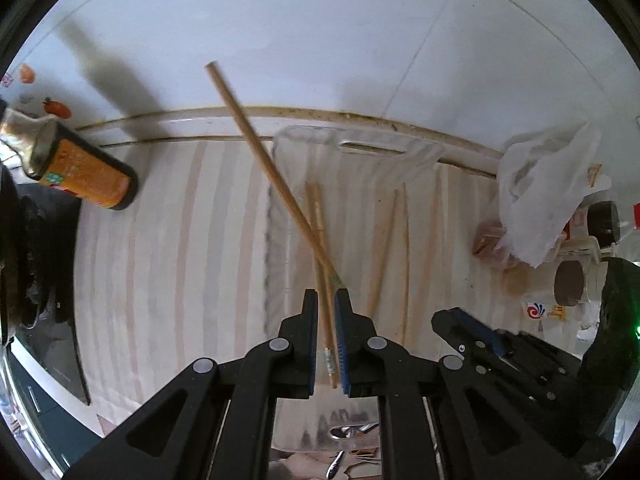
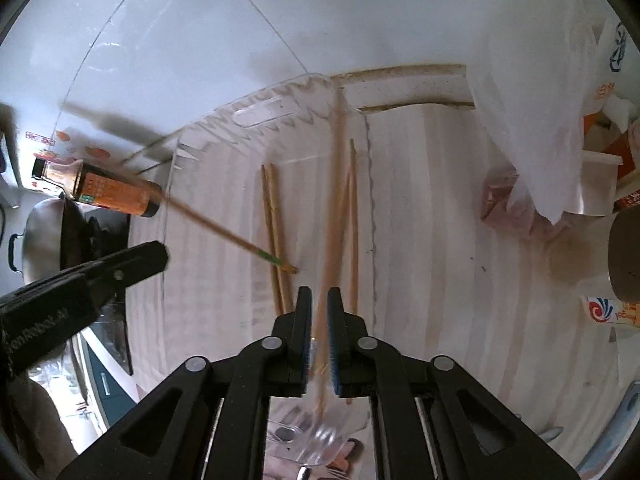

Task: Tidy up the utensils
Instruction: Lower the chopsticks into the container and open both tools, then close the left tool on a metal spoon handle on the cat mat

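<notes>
Left gripper (image 1: 326, 300) clamped one long bamboo chopstick (image 1: 264, 156), right gripper (image 2: 319, 298) clamped another (image 2: 334, 208), four chopsticks lay in clear plastic tray (image 1: 304, 136), one orange-labelled sauce bottle (image 1: 84, 172) nearby.

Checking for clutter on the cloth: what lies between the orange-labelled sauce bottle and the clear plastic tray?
In the left wrist view, only bare striped cloth lies between the orange-labelled sauce bottle and the clear plastic tray; nothing rests there.

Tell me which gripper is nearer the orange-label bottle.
Left. The left gripper sits on the orange-label bottle side of the clear tray; the right gripper is farther over, toward the white bag.
</notes>
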{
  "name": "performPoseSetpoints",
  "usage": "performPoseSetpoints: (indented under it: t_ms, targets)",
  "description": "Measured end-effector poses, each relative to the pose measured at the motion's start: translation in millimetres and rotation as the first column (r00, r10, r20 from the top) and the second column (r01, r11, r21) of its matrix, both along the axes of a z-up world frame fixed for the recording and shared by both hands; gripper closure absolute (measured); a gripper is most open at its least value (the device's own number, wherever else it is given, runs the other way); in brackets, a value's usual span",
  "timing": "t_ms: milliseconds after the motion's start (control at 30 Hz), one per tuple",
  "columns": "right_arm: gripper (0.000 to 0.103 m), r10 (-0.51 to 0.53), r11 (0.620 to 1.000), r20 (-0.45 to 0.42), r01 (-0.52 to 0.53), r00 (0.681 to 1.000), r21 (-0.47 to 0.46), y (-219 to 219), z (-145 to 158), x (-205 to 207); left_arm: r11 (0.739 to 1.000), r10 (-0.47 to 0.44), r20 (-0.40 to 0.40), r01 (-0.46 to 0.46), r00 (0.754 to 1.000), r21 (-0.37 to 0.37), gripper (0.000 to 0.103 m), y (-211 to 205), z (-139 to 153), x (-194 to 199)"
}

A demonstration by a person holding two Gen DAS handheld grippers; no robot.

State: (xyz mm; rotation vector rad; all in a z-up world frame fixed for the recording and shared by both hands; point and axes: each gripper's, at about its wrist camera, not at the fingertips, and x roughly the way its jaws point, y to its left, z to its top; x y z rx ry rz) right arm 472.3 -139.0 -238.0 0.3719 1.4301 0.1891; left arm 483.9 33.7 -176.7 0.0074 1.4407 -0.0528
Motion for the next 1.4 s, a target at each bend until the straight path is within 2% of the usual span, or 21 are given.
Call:
performPoseSetpoints:
  t_ms: [33,67,100,133,167,267,367,433,533,667,733,933,1000,1133,1267,1333,1400]
  targets:
    - [0.073,-0.005,1.0,0.004,0.005,1.0,-0.007,-1,2,-2,1.0,-0.004,0.015,0.004,1.0,0.008,0.09,0,4,-3]
    - [0.066,-0.012,1.0,0.016,0.012,1.0,-0.011,-3,5,-5,1.0,-0.014,0.031,0.013,0.999,0.016,0.081,-1,8,-4]
    - [0.065,-0.016,1.0,0.027,0.016,1.0,-0.02,-5,8,-7,0.999,-0.022,0.048,0.02,0.999,0.028,0.067,-1,12,-6]
    - [0.065,-0.023,0.999,0.034,0.024,0.999,-0.024,-7,12,-10,0.999,-0.027,0.069,0.024,0.997,0.04,0.061,-2,18,-7]
    - [0.065,-0.034,0.999,0.037,0.035,0.999,-0.019,-11,13,-10,0.998,-0.029,0.095,0.025,0.995,0.049,0.051,-2,24,-9]
    - [0.064,-0.054,0.998,0.048,0.056,0.997,-0.028,-23,24,-18,0.997,-0.033,0.161,0.021,0.986,0.075,0.043,2,40,-17]
    - [0.064,-0.069,0.996,0.079,0.073,0.995,-0.048,-30,34,-30,0.992,-0.036,0.251,0.004,0.967,0.125,0.011,8,53,-30]
    - [0.064,-0.085,0.994,0.093,0.09,0.992,-0.057,-35,40,-40,0.99,-0.029,0.308,-0.015,0.951,0.141,0.009,14,59,-41]
    - [0.063,-0.109,0.991,0.132,0.119,0.985,-0.068,-44,49,-62,0.989,-0.014,0.356,-0.039,0.934,0.14,0.0,23,61,-60]
    - [0.05,-0.149,0.986,0.168,0.16,0.974,-0.054,-55,54,-95,0.986,-0.002,0.388,-0.062,0.922,0.152,0.0,31,57,-85]
    - [0.047,-0.174,0.981,0.181,0.187,0.968,-0.052,-61,54,-113,0.985,0.005,0.393,-0.071,0.92,0.155,0.0,35,53,-98]
    - [0.047,-0.231,0.966,0.148,0.245,0.962,-0.081,-81,39,-162,0.98,0.027,0.371,-0.098,0.928,0.174,0.0,43,32,-146]
    - [0.047,-0.25,0.961,0.116,0.261,0.961,-0.095,-87,27,-179,0.98,0.037,0.331,-0.099,0.943,0.171,0.0,42,15,-159]
    - [0.047,-0.261,0.957,0.045,0.265,0.964,-0.118,-96,-1,-208,0.986,0.032,0.199,-0.064,0.98,0.153,0.001,38,-32,-184]
    - [0.047,-0.272,0.955,-0.021,0.267,0.962,-0.131,-103,-27,-228,0.995,-0.02,0.079,0.012,0.997,0.103,0.004,20,-75,-200]
    - [0.047,-0.281,0.953,-0.043,0.273,0.959,-0.131,-107,-38,-235,0.995,-0.06,0.029,0.058,0.998,0.078,0.012,6,-93,-204]
    - [0.047,-0.291,0.951,-0.062,0.282,0.955,-0.125,-109,-44,-239,0.993,-0.097,-0.009,0.098,0.995,0.067,0.034,-8,-110,-205]
